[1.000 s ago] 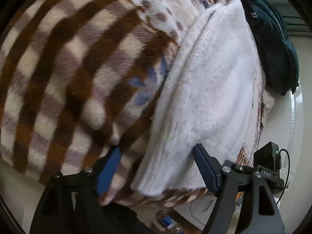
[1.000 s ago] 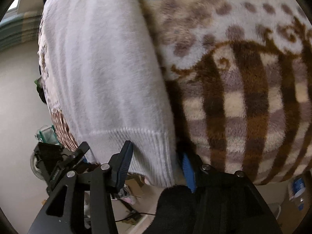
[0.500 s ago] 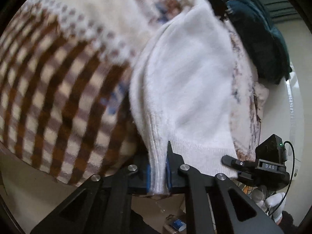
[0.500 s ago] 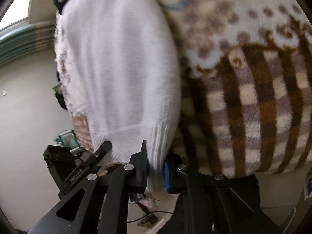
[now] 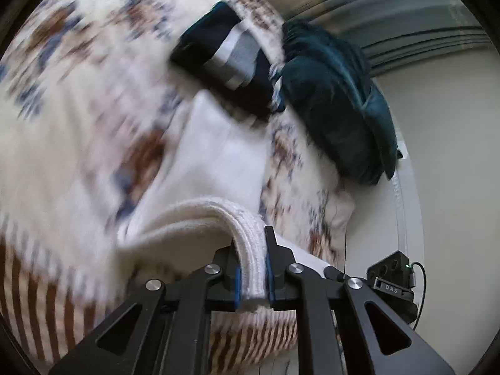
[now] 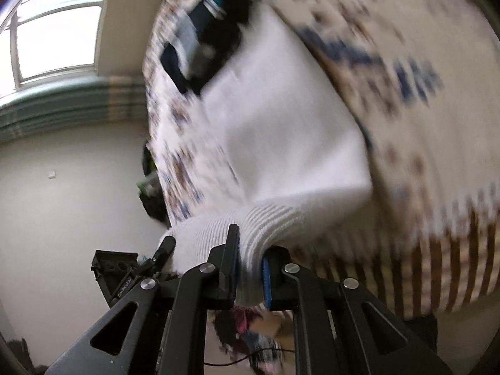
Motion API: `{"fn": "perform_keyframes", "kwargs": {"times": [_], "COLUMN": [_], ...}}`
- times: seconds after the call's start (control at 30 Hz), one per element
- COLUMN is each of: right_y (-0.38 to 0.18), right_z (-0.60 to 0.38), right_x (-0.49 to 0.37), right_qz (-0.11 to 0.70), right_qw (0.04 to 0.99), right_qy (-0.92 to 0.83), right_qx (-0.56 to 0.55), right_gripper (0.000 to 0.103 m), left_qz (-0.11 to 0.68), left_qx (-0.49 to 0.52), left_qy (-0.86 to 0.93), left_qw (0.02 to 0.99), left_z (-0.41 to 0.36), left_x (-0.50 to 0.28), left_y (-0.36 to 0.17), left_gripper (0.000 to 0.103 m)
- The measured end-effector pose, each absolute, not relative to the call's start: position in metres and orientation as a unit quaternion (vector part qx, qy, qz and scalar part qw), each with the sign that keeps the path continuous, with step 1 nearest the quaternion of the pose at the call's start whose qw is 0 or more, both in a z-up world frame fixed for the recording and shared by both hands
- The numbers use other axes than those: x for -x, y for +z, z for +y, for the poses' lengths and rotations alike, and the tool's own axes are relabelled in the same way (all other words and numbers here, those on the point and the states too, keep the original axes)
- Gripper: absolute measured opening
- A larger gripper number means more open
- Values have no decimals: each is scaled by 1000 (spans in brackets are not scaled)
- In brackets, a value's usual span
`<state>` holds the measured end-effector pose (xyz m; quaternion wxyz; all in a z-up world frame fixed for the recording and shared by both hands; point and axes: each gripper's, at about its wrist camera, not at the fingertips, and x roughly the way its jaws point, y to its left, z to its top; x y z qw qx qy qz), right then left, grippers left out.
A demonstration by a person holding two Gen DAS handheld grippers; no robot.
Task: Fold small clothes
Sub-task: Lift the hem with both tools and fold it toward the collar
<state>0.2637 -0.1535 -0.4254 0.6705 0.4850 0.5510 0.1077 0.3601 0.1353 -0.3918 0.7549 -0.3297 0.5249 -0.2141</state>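
A white knit garment (image 5: 218,156) lies on a patterned cream, brown and blue blanket (image 5: 62,125). My left gripper (image 5: 252,276) is shut on its ribbed hem (image 5: 247,234), which is lifted off the blanket. In the right wrist view the same garment (image 6: 281,125) shows, and my right gripper (image 6: 250,276) is shut on the other end of the ribbed hem (image 6: 265,218), also raised. The views are blurred by motion.
A folded dark navy garment with grey and white stripes (image 5: 225,59) lies past the white one, also in the right wrist view (image 6: 200,43). A dark teal cushion (image 5: 337,103) sits at the blanket's far right. A window (image 6: 53,28) is at upper left.
Both grippers went from open around the hem corners to shut on them. They have since lifted the hem up and away from the blanket's near edge, exposing more of the bed.
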Motion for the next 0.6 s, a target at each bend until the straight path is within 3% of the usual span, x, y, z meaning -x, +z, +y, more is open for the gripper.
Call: {"fn": "perform_keyframes", "kwargs": {"times": [0.2,0.47,0.57,0.6], "right_y": [-414,-503,-537,-546], "right_z": [-185,-208,-213,-215], "right_x": [-378,-515,-544,-551], "right_qz": [527,566,583,587], "right_qw": [709,690,665,657], "right_qy": [92,49,46,48], "right_qx": [-459,-449,-465,-470], "right_gripper": [13,13,17,23], "left_qz": [529,595,600,595], "left_qx": [322,354,407,417], "left_qy": [-200,-141,-118,-113], "left_qw": [760,708,678,678], "left_z": [106,93,103,107], "left_x": [-486,-598,-606,-606], "left_y": [-416,-514,-542,-545], "left_gripper": [9,13,24,29]}}
